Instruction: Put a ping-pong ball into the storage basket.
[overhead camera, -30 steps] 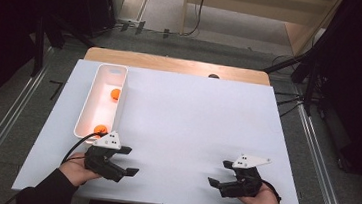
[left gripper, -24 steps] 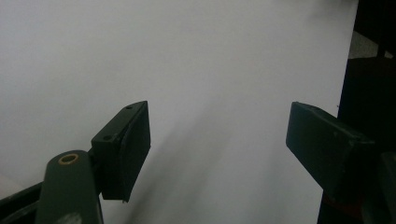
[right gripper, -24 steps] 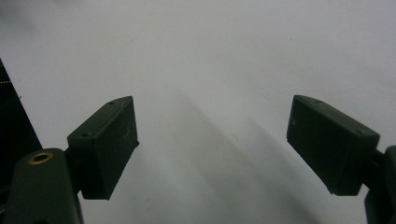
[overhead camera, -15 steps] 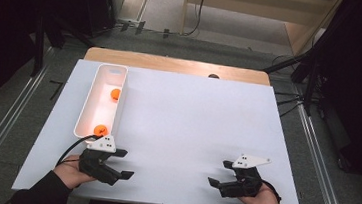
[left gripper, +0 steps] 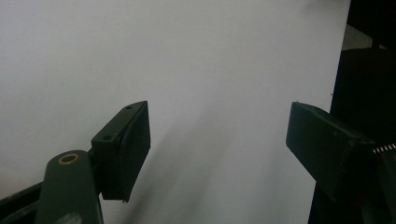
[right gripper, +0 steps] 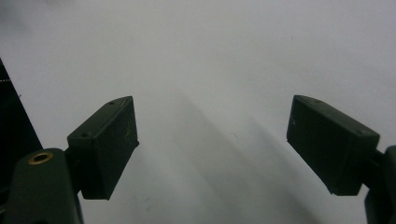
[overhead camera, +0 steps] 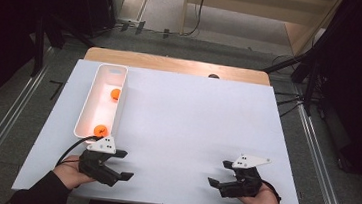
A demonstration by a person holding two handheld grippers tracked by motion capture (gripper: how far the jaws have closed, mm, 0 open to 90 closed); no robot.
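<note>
A wooden tabletop [overhead camera: 172, 64] shows beyond the white board [overhead camera: 192, 123]. Metal rails [overhead camera: 0, 130] run along the grey floor [overhead camera: 167, 10].

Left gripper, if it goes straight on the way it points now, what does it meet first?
Probably nothing on the table: the left gripper points right across the bare white table, open and empty, toward the right gripper, which looks like the first thing in line.

Bright, even light on the white table [overhead camera: 192, 123]; dark surroundings, soft shadows, slightly blurry close views.
</note>
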